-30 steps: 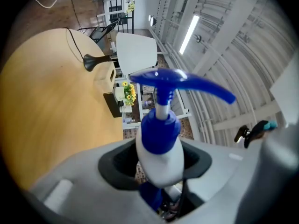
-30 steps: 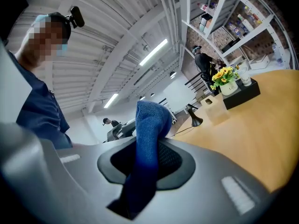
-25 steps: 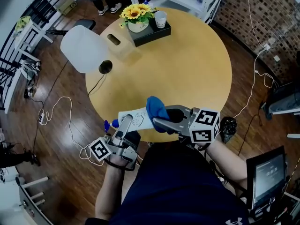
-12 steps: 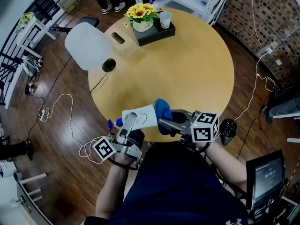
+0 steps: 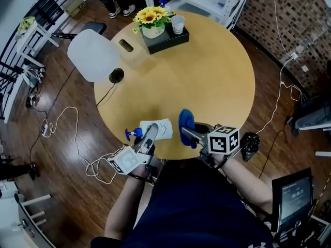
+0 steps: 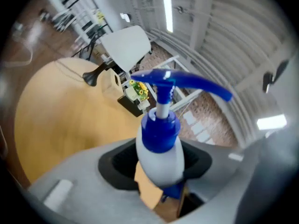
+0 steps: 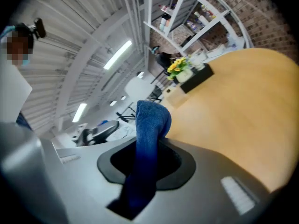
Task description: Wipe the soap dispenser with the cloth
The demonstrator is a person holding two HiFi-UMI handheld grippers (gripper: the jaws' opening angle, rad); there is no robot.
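My left gripper (image 5: pixel 153 130) is shut on the soap dispenser (image 5: pixel 156 129), a white bottle with a blue pump head (image 5: pixel 130 134), held over the near edge of the round wooden table (image 5: pixel 207 71). In the left gripper view the soap dispenser (image 6: pixel 160 153) sits between the jaws with its blue nozzle (image 6: pixel 187 82) pointing right. My right gripper (image 5: pixel 187 133) is shut on the blue cloth (image 5: pixel 186 126), a short gap to the right of the bottle. The blue cloth (image 7: pixel 148 139) stands bunched between the jaws of the right gripper (image 7: pixel 145 164).
At the table's far side a black tray (image 5: pixel 166 37) carries a sunflower pot (image 5: pixel 151 20) and a paper cup (image 5: pixel 178 22). A tissue box (image 5: pixel 128 48) and a white lamp (image 5: pixel 92 55) stand at the far left. Cables (image 5: pixel 67 123) trail over the wooden floor.
Both grippers have come down and back toward the near table edge. The bottle has rolled so its pump head points left, and the cloth has separated slightly from the bottle.
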